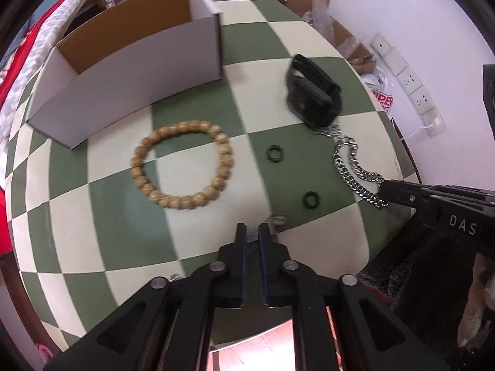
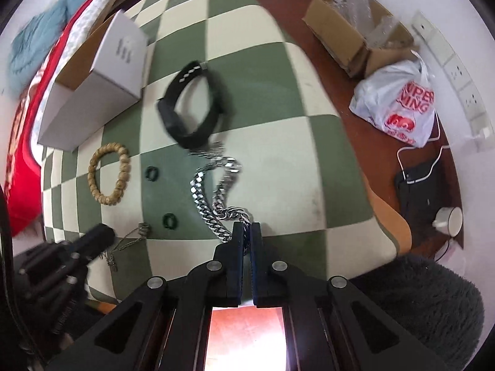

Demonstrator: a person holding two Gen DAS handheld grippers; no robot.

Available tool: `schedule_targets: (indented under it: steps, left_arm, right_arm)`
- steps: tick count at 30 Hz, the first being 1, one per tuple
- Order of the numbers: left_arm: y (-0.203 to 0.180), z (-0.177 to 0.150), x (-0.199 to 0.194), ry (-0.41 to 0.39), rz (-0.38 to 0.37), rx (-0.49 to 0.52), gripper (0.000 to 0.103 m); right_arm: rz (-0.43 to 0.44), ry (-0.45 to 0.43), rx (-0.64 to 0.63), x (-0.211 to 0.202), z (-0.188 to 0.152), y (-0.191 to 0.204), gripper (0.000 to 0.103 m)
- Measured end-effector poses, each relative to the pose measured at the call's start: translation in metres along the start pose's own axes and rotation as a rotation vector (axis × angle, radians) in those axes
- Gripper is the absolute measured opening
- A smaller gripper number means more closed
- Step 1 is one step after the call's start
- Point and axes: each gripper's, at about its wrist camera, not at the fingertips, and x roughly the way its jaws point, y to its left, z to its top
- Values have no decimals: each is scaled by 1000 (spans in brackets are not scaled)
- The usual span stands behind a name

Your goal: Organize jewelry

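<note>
Here right gripper (image 2: 246,228) clamps silver chain (image 2: 213,185); table edge (image 2: 383,216) near.

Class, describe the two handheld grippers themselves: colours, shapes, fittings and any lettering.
Both the left gripper and the right gripper are matte black linkage frames with round silver pivot pins and triangular cut-outs. Each has two flat parallel fingers lined with dark blue pads. White letters "DAS" mark the right gripper's side. No cables or sleeves show.

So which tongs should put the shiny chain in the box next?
The right tongs. They are already pinched shut on the end of the silver chain, so they only need to carry it to the white box. The left tongs are closed near a thin dull chain instead.
</note>
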Motion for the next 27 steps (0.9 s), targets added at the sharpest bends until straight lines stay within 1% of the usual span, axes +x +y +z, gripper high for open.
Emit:
schedule_targets:
  steps: [2, 3, 4, 5, 9, 13, 14, 15, 17, 20, 21, 25, 27]
  left_arm:
    - [-7, 1, 2, 0, 3, 21, 28]
    - [-11, 2, 3, -4, 6, 27, 32]
    - [-14, 3, 4, -5, 22, 34, 40]
    - [-15, 4, 4, -8, 35, 39, 41]
    - [-21, 6, 7, -24, 75, 53, 41]
    - [-19, 4, 8, -43, 78, 39, 41]
    - [-18, 3, 7, -48, 78, 33, 40]
    - [-18, 2, 7, -53, 80, 31, 37]
    - [-16, 1, 4, -67, 84, 30, 5]
    - [-14, 2, 2, -63, 81, 25, 0]
    - [-13, 1, 2, -65, 75, 16, 0]
    - [3, -2, -6, -86, 58, -51, 0]
    - [18, -3, -13, -98, 46, -101, 0]
  right_arm:
    - [7, 1, 16, -2, -2, -9, 4]
    - [13, 1, 23, -2, -2, -12, 4]
    - [21, 1, 31, -3, -3, -15, 4]
    - [26, 0, 39, -3, -3, -17, 4]
    - [37, -1, 52, -1, -2, -22, 4]
    - [48, -3, 64, 0, -2, -25, 4]
    - [51, -3, 67, -1, -2, -25, 4]
    - [51, -4, 68, 0, -2, -25, 4]
    - [51, -3, 69, 0, -1, -25, 4]
    - [52, -4, 73, 0, -1, -25, 4]
    - [52, -5, 73, 0, -1, -25, 4]
    - [51, -7, 73, 0, 1, -26, 4]
    - [55, -9, 78, 0, 1, -26, 4]
